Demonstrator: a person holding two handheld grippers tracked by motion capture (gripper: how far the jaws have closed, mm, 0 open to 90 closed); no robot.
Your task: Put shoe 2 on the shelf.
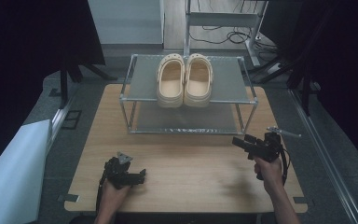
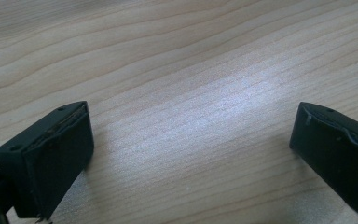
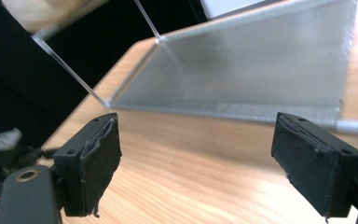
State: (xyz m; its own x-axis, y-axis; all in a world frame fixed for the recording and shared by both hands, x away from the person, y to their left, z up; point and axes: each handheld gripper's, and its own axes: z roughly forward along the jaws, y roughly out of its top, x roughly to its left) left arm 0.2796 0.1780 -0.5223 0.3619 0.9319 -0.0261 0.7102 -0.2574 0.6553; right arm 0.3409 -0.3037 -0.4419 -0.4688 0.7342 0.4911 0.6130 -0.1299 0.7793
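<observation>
1. A pair of cream shoes (image 1: 184, 80) sits side by side on the top shelf of a metal rack (image 1: 142, 88) at the far side of the wooden table (image 1: 186, 186).
2. The left gripper (image 1: 142, 176) rests low near the front edge of the table, held by the left hand (image 1: 113, 196). It points to the right, across the table.
3. Its jaws stand wide apart with only bare wood between them (nothing is held).
4. The right gripper (image 1: 236, 141) is held in the right hand (image 1: 269, 169), just in front of the rack's right corner. It points left, towards the rack's lower shelf (image 3: 261, 70).
5. Its jaws are wide too, and nothing is between them.
6. Both grippers are well apart from the shoes.
</observation>
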